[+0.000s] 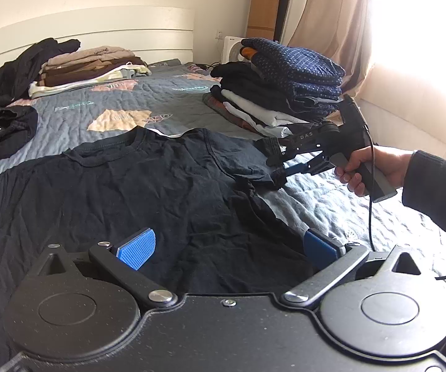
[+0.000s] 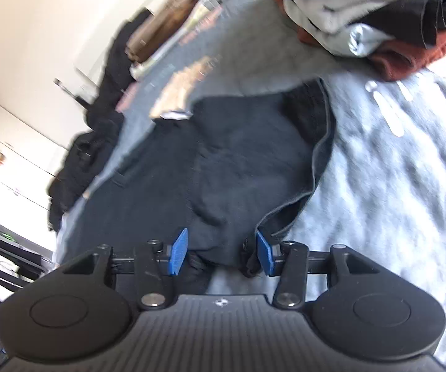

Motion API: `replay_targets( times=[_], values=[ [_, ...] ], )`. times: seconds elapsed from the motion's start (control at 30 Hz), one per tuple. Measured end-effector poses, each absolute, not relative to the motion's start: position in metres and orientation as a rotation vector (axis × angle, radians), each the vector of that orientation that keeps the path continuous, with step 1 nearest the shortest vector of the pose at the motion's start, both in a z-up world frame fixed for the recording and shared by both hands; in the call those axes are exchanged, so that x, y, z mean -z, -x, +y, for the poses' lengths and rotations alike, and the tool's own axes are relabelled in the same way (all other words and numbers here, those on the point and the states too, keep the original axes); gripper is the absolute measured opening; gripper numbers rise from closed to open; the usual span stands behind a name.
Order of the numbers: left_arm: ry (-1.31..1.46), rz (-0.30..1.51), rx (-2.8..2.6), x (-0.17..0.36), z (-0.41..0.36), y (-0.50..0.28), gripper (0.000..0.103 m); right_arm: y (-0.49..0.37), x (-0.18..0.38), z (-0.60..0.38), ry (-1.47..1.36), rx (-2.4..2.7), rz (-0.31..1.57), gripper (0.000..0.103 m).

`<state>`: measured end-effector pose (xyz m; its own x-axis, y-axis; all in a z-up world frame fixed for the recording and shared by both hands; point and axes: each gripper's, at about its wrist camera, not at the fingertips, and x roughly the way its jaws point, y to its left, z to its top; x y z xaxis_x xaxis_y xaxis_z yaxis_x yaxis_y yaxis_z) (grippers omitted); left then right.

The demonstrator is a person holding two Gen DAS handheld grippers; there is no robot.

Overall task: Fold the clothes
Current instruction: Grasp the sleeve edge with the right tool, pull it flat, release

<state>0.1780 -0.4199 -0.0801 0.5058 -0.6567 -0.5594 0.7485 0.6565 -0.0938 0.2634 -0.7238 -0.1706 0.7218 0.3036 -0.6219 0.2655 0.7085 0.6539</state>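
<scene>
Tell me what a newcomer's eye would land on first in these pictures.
First, the black T-shirt spread flat across the near part of the bed. Next, the right tongs at its sleeve, the cloth bunched between the blue pads, while the left tongs gape over the shirt's lower part. Behind, a tall stack of folded clothes stands by the window side, a brown pile near the headboard.

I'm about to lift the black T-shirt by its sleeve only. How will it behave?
The black T-shirt looks thin and wrinkled, so it will probably hang limp rather than keep its shape. Its sleeve already bunches between the right gripper pads, so it likely drags and creases. It looks light; the quilt may catch it slightly.
</scene>
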Motion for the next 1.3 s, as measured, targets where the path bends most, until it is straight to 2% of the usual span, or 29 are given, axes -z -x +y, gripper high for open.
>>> replay_targets(
  times=[0.13,0.3,0.37,0.43,0.5,1.0,1.17,1.27,1.3],
  values=[
    [-0.164,0.602,0.850,0.081,-0.419,-0.180,0.103,-0.267,0.173,-0.728,-0.791,-0.013,0.817,0.060],
    [-0.169,0.610,0.846,0.084,-0.420,-0.181,0.103,-0.274,0.175,-0.728,-0.830,-0.065,0.776,0.057],
    [-0.172,0.615,0.846,0.085,-0.420,-0.181,0.103,-0.279,0.176,-0.724,-0.818,-0.073,0.796,0.048],
    [-0.175,0.618,0.844,0.086,-0.420,-0.182,0.103,-0.281,0.177,-0.722,-0.796,-0.051,0.829,0.018],
    [-0.176,0.622,0.844,0.087,-0.419,-0.182,0.103,-0.280,0.177,-0.724,-0.791,-0.025,0.850,0.007],
    [-0.181,0.622,0.851,0.086,-0.419,-0.181,0.103,-0.263,0.136,-0.737,-0.655,0.078,0.797,0.001],
    [-0.176,0.625,0.846,0.086,-0.418,-0.183,0.103,-0.268,0.160,-0.731,-0.554,0.152,0.905,0.001],
    [-0.175,0.619,0.848,0.085,-0.418,-0.183,0.103,-0.265,0.167,-0.736,-0.568,0.166,0.891,0.002],
    [-0.175,0.619,0.849,0.084,-0.418,-0.183,0.103,-0.264,0.166,-0.738,-0.576,0.171,0.883,0.005]
  ],
)
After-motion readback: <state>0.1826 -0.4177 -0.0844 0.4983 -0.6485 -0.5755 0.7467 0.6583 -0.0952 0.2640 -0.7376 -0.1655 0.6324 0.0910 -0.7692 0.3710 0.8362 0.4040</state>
